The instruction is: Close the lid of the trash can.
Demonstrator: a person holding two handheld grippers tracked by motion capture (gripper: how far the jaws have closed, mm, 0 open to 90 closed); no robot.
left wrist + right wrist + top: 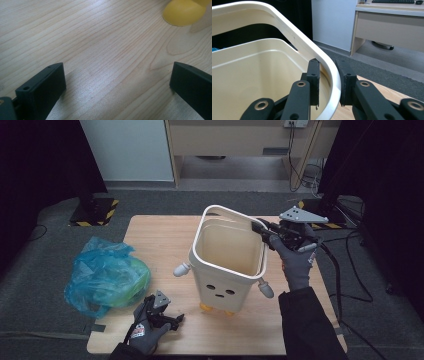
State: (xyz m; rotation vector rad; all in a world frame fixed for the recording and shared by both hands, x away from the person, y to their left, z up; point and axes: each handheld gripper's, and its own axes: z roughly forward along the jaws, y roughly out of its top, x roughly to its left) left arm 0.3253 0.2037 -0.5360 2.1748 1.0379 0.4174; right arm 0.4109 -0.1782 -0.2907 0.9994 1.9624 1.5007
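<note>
Two tools at work, one idle. Near edge of the surface [150,232]: left tool [172,320] lies low on the wood, jaws spread wide with bare grain between them; a yellow foot [183,12] of the bin shows just beyond it in the left gripper view. Left of that, a blue plastic bag [105,275] sits crumpled at the surface's left edge, well apart from the bin. Centre: cream bin [220,285] with a face, small arms and yellow feet, standing upright. Its loose rim ring [220,211] is tilted, the far side raised clear of the inner bucket's edge. Far right: right tool [261,227] pinches that ring, one jaw inside and one outside the band, close against it in the right gripper view [329,82]. Step in hand, as I judge it: lifting the ring off so a liner can go in. Next move likely calls for raising the ring straight and clear without dragging the bin, then the left tool fetching the bag.
</note>
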